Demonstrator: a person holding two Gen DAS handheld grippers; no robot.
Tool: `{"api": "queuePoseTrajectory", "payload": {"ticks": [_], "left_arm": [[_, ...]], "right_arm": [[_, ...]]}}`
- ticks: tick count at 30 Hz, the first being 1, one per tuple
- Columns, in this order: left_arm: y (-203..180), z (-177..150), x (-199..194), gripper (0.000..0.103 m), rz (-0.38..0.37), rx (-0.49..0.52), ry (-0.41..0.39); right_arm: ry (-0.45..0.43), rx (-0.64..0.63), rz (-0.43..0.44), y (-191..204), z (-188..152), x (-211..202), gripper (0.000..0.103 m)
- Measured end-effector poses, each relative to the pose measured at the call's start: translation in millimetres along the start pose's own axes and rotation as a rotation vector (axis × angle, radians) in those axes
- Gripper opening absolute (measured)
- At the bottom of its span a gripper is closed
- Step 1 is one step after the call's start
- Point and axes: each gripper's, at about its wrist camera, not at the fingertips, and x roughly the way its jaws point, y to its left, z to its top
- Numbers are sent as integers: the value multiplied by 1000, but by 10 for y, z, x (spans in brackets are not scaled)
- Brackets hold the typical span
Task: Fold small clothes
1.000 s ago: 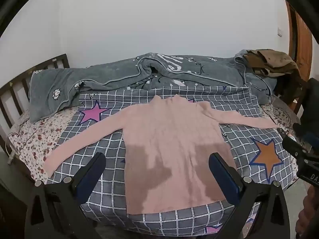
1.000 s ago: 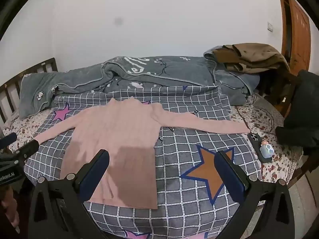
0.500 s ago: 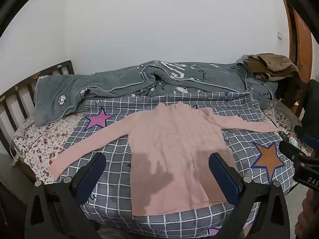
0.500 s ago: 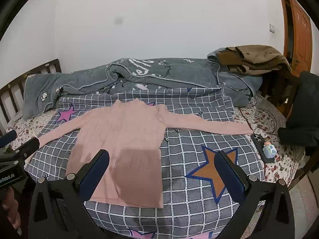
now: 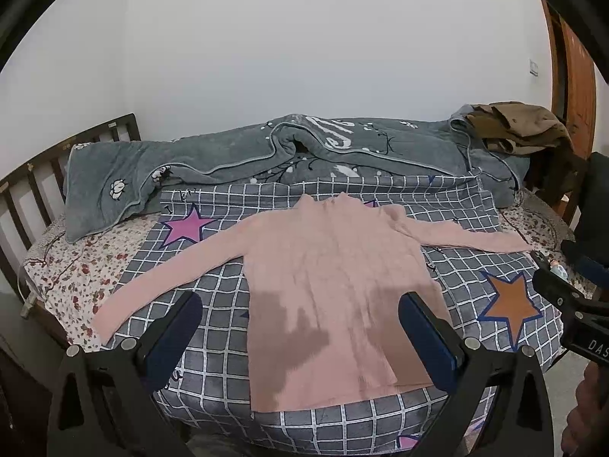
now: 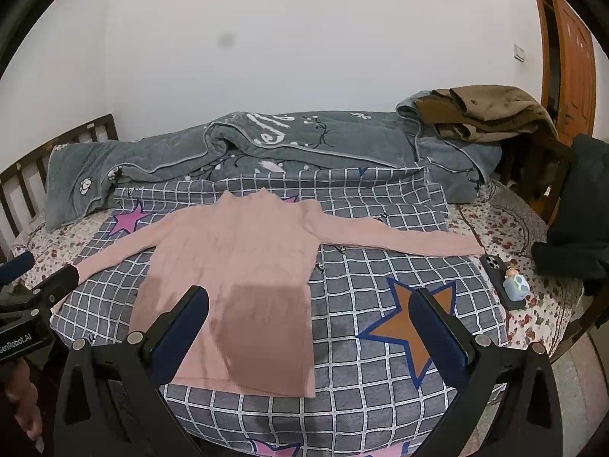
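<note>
Soft, even indoor light fills the room, with no glare on the white wall (image 5: pixel 304 57). Dark shadows from the 2 grippers fall across the near half of the pink sweater (image 5: pixel 327 278). Both fisheye views bow the edges hard and go black in the corners. The near fingers (image 6: pixel 182 327) look slightly soft.

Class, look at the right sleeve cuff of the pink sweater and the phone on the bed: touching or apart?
Apart. The right wrist view shows the pink sweater cuff ending short of the phone, with a strip of bedding between them.
</note>
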Motion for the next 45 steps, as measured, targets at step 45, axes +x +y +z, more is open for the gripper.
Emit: {"api": "queuePoseTrajectory", "payload": {"ticks": [45], "left_arm": [[145, 108, 149, 103, -2, -24, 2]], "right_arm": [[16, 0, 1, -8, 53, 168, 103]]}}
